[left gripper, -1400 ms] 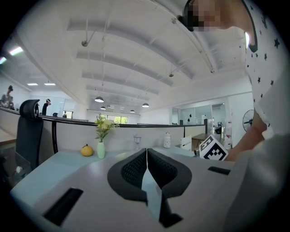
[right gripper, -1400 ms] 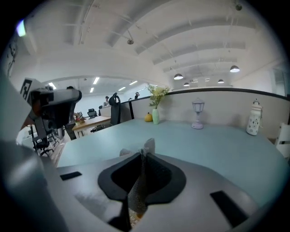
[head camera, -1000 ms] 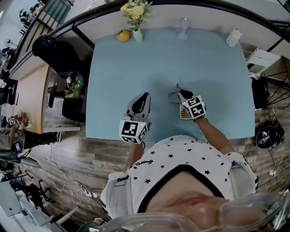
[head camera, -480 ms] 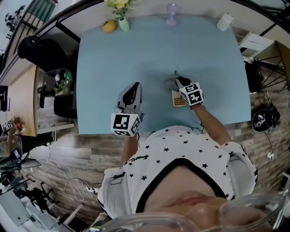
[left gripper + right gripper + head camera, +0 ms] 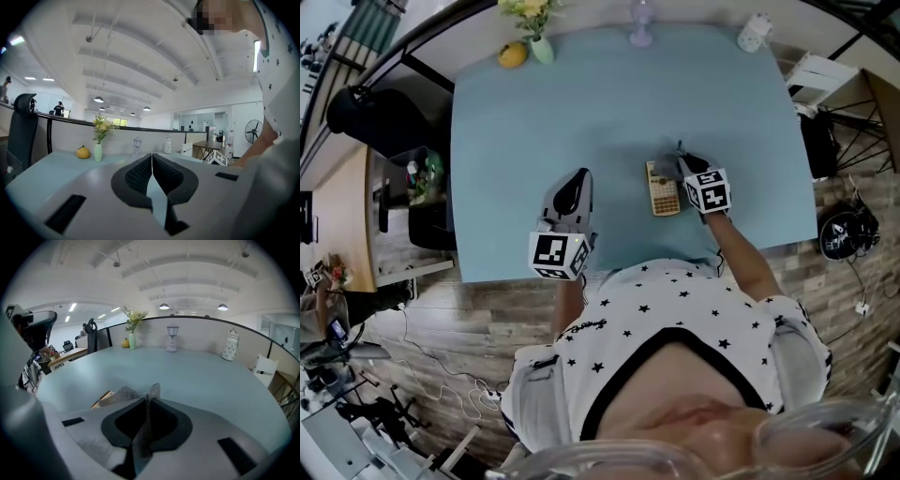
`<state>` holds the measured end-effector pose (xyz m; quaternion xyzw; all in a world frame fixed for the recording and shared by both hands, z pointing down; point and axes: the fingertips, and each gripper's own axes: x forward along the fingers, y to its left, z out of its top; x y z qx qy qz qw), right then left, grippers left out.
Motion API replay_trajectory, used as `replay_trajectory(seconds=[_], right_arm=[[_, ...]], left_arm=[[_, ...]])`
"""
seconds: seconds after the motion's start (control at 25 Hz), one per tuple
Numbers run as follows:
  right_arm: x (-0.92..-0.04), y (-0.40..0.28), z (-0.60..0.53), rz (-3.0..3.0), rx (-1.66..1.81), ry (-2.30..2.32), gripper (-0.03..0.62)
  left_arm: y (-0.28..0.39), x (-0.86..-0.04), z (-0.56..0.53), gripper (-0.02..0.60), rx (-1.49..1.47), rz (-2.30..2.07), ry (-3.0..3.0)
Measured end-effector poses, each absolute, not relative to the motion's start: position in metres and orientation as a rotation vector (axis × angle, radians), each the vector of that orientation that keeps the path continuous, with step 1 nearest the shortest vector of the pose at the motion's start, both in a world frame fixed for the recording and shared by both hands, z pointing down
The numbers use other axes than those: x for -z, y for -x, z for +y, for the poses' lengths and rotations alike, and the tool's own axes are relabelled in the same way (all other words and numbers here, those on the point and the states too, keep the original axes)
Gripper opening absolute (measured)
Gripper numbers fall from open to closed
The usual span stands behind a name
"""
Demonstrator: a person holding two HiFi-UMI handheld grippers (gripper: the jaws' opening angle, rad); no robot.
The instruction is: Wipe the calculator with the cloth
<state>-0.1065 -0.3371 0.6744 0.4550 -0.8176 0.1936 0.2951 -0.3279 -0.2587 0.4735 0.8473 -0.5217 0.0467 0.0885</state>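
The calculator (image 5: 662,192) lies flat on the light blue table (image 5: 581,103) near its front edge; it is tan with rows of keys. Just right of it, my right gripper (image 5: 685,165) is shut on the grey cloth (image 5: 143,425), which sticks out past the jaws (image 5: 679,161). In the right gripper view a corner of the calculator (image 5: 102,399) shows at the left under the cloth. My left gripper (image 5: 573,190) rests shut and holds nothing, left of the calculator, near the table's front edge. Its pads (image 5: 139,174) meet.
At the table's far edge stand a vase of flowers (image 5: 534,26), a yellow fruit (image 5: 512,54), a small lamp (image 5: 640,23) and a white jar (image 5: 754,31). A black chair (image 5: 370,117) is at the left. A white stool (image 5: 821,75) stands at the right.
My right gripper has slid to the right with the cloth, off the calculator, which now lies uncovered. The head camera shifted. The left gripper has stayed put.
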Motion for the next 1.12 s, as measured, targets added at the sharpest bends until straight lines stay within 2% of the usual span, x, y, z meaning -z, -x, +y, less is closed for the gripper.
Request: replay_trajectory(seconds=[0.4,0.6,0.88,1.12], right_arm=[[-0.688,0.091,-0.330,-2.121,-0.527,-1.240,0.034],[-0.666,0.091,-0.334,-2.169,-0.508,-1.294,0.034],[-0.618,0.135,-0.328,-2.373,-0.487,-1.244,0.034],[-0.627,0.186,-0.297,-2.441,-0.485,-1.008,0.034]], left_arm=[[0.325,-0.473,-0.259,0.031,-0.138,-1.540,-2.528],[0.326,-0.472,-0.257,0.031,-0.133,-1.549,-2.526],[0.331,-0.472,-0.258,0.031,-0.135,-1.564,-2.515],[0.330,-0.466,-0.256,0.031,-0.124,-1.581,-2.523]])
